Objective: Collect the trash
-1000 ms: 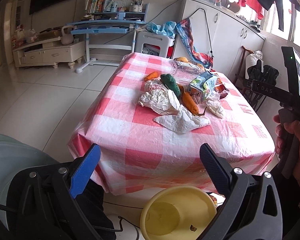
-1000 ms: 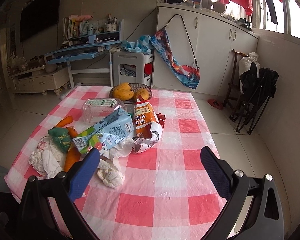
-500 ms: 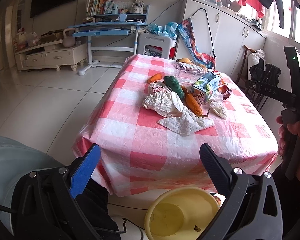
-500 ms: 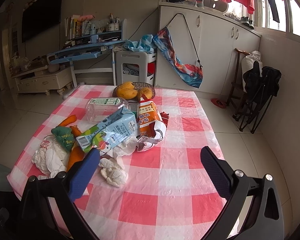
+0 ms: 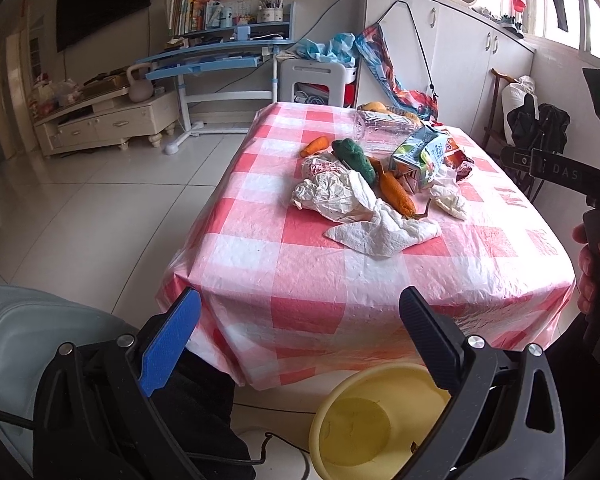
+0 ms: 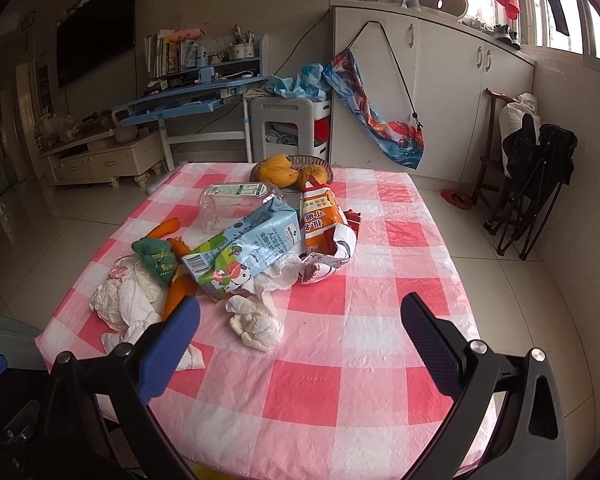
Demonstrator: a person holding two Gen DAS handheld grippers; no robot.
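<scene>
A heap of trash lies on the red-checked table (image 5: 380, 280) (image 6: 340, 380): a milk carton (image 6: 240, 256) (image 5: 418, 156), crumpled tissues (image 6: 256, 322) (image 5: 380, 232), a white plastic bag (image 5: 332, 196) (image 6: 120, 300), an orange snack bag (image 6: 324, 220), a clear plastic box (image 6: 236, 204) and orange-and-green carrot-shaped items (image 5: 394, 190) (image 6: 160, 258). My left gripper (image 5: 300, 336) is open and empty, low before the table's near edge. My right gripper (image 6: 300, 332) is open and empty above the near part of the table, close to a tissue wad. A hand (image 5: 596, 268) holds the right gripper's handle.
A yellow basin (image 5: 376, 424) stands on the floor under the table's near edge. A basket of mangoes (image 6: 288, 170) sits at the far end. A grey seat (image 5: 28, 328) is at lower left. A folded black chair (image 6: 532, 184) leans by the right wall.
Both views have shifted slightly: the left gripper has drifted left and a little up, and the right gripper has risen and eased closer to the heap. Both stay open and empty.
</scene>
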